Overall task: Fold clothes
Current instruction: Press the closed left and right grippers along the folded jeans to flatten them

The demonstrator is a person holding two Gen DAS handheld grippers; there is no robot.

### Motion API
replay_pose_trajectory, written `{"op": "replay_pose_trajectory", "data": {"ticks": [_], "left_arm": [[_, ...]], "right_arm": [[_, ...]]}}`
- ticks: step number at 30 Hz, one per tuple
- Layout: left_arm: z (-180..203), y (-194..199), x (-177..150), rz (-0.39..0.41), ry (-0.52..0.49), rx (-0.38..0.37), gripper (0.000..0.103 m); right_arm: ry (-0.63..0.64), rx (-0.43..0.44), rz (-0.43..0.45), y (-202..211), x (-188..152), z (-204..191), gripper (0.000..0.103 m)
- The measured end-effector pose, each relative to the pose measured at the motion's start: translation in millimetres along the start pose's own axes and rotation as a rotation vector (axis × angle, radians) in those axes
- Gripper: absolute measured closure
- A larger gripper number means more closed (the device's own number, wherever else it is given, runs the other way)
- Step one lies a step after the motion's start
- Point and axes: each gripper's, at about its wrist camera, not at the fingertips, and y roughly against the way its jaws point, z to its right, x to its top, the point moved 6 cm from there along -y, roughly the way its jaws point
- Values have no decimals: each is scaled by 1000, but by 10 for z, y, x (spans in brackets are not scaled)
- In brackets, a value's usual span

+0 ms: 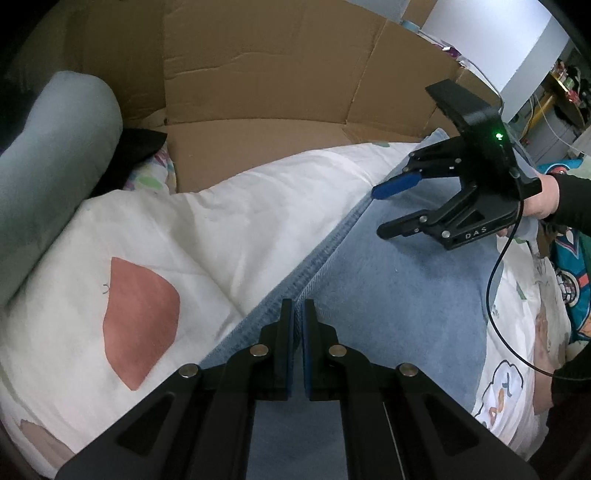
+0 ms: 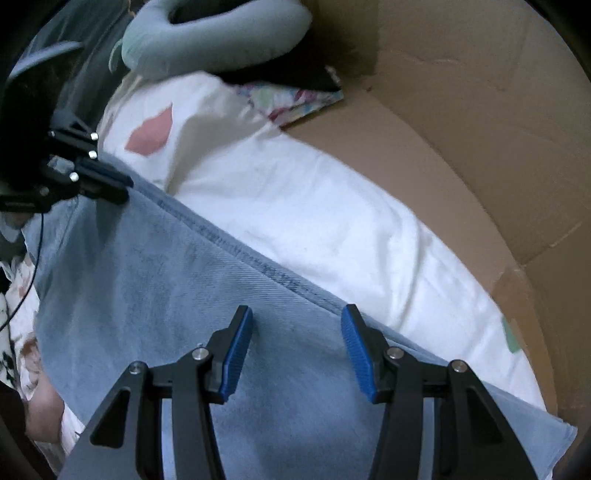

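A pair of light blue jeans (image 1: pixel 399 295) lies flat on a white quilt (image 1: pixel 229 229); it also shows in the right wrist view (image 2: pixel 155 288). My left gripper (image 1: pixel 298 306) is shut on the seamed edge of the jeans, near one end. In the right wrist view it appears at far left (image 2: pixel 123 188), closed at that edge. My right gripper (image 2: pixel 297 321) is open and empty, hovering just above the jeans near the same seamed edge. In the left wrist view it (image 1: pixel 378 210) hangs open over the far part of the jeans.
A large cardboard sheet (image 1: pixel 280 74) stands behind the quilt. A grey-green neck pillow (image 2: pixel 221 33) and a dark cloth (image 1: pixel 136 151) lie at the quilt's far end. A colourful printed cloth (image 1: pixel 576 280) lies at the right. A black cable (image 1: pixel 496 295) trails from the right gripper.
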Motion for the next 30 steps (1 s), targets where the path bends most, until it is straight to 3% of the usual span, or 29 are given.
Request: {"op": "replay_pose_trajectory", "data": {"ticks": [4, 7, 8, 9, 21, 30], "left_arm": [[-63, -66, 16, -9, 4, 24, 100], [-114, -116, 45, -11, 19, 25, 100], [-133, -124, 50, -10, 27, 23, 100], [-142, -129, 49, -11, 30, 23, 100], [-220, -202, -5, -31, 54, 16, 100], [-301, -416, -109, -75, 83, 13, 100]], "right_arm": [[-16, 2, -4, -79, 42, 7, 56], [-15, -18, -3, -104, 90, 14, 78], [-16, -17, -1, -106, 107, 17, 91], [-8, -17, -1, -109, 120, 5, 98], [-13, -34, 24, -104, 198, 2, 101], [-113, -43, 43, -198, 170, 72, 100]]}}
